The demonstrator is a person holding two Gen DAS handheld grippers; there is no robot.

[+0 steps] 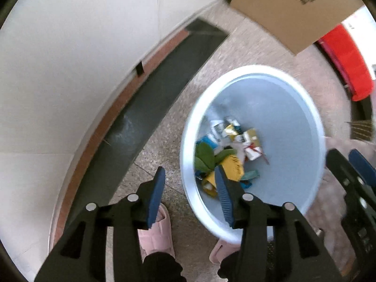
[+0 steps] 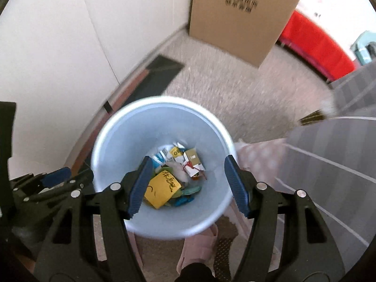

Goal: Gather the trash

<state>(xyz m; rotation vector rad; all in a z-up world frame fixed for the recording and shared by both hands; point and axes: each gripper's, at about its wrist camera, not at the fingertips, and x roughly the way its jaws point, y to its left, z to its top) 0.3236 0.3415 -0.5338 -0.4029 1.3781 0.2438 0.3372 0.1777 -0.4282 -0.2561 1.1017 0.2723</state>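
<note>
Both grippers hang over the pale blue trash bin (image 2: 112, 136) with nothing in them: left gripper (image 1: 190, 195) spread wide, right gripper (image 2: 188, 185) too. A yellow note (image 2: 162, 189) sits on the wrappers (image 1: 235, 134) inside.

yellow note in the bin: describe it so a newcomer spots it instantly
Find the pale blue bin on the floor before the cardboard box. Among the trash at its bottom, the yellow note lies nearest the camera: the only flat yellow square with black handwriting.
</note>
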